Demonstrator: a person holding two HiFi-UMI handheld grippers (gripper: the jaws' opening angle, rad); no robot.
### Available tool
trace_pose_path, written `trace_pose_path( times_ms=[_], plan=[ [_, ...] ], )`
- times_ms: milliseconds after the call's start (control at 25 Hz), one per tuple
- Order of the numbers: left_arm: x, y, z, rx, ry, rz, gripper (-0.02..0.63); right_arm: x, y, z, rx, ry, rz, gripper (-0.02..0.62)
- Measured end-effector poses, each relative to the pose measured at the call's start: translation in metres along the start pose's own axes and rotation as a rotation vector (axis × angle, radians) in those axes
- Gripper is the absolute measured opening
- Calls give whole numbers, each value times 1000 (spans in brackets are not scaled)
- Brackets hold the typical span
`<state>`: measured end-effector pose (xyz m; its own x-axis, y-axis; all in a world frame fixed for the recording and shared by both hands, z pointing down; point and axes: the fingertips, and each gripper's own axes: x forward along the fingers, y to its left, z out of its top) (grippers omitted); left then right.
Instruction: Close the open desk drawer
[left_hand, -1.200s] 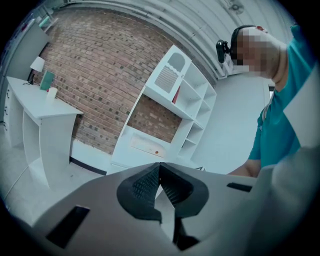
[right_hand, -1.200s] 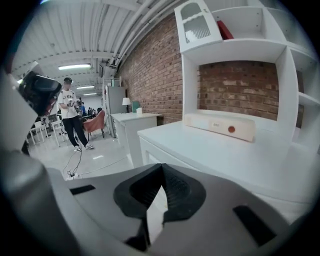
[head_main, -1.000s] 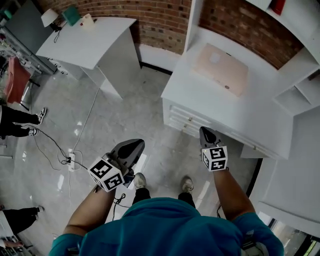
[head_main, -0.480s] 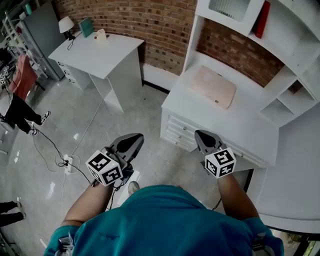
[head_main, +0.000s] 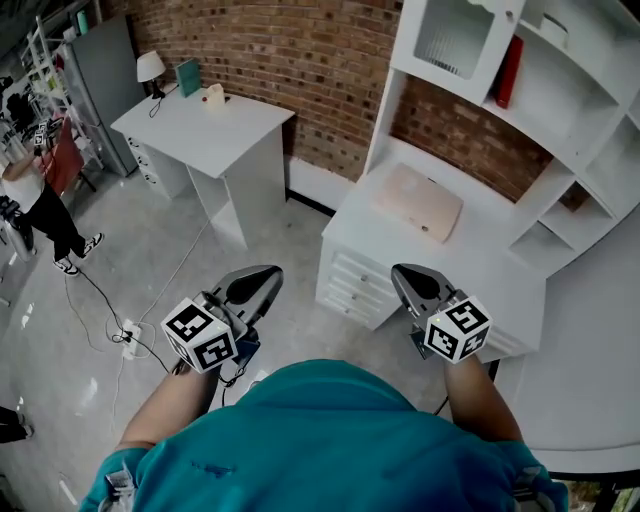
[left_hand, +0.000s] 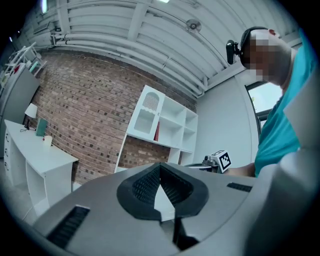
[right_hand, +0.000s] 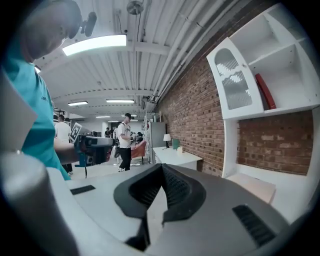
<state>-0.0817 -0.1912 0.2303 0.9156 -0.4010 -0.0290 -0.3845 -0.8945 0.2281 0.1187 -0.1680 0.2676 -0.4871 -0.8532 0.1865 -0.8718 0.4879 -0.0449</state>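
Desk (head_main: 490, 250) against the brick wall (head_main: 300, 60), right of centre. Drawer stack (head_main: 352, 285) under its left front corner. Flat pad (head_main: 418, 202) on the desk top, nearer the back edge. Shelf unit (head_main: 560, 110) rises from the desk's back edge, with a book (head_main: 508, 72) upright inside. Second desk (head_main: 205, 130) well apart to the left, lamp (head_main: 150, 68) at its back left corner. Power strip (head_main: 128, 337) on the floor (head_main: 90, 250), front left.

Desk drawers (head_main: 350, 285) partly behind right hand-held gripper (head_main: 410, 275); open one indistinguishable.
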Motion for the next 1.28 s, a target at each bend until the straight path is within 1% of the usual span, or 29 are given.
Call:
trace_pose_path(
  times_ms=[240, 480, 600, 920, 1280],
  plan=[
    [-7, -5, 12, 7, -16, 15, 6, -4, 3, 16, -6, -23, 28, 21],
    [-9, -6, 11, 8, -14, 13, 8, -2, 3, 17, 10, -42, 33, 20],
    [-8, -6, 12, 11, -14, 12, 6, -3, 3, 19, -3, -58, 32, 20],
    [-8, -4, 12, -1, -17, 21, 8, -2, 3, 18, -10, -55, 38, 20],
    [-6, -4, 14, -3, -25, 11, 6, 0, 2, 19, -15, -52, 38, 20]
  ],
)
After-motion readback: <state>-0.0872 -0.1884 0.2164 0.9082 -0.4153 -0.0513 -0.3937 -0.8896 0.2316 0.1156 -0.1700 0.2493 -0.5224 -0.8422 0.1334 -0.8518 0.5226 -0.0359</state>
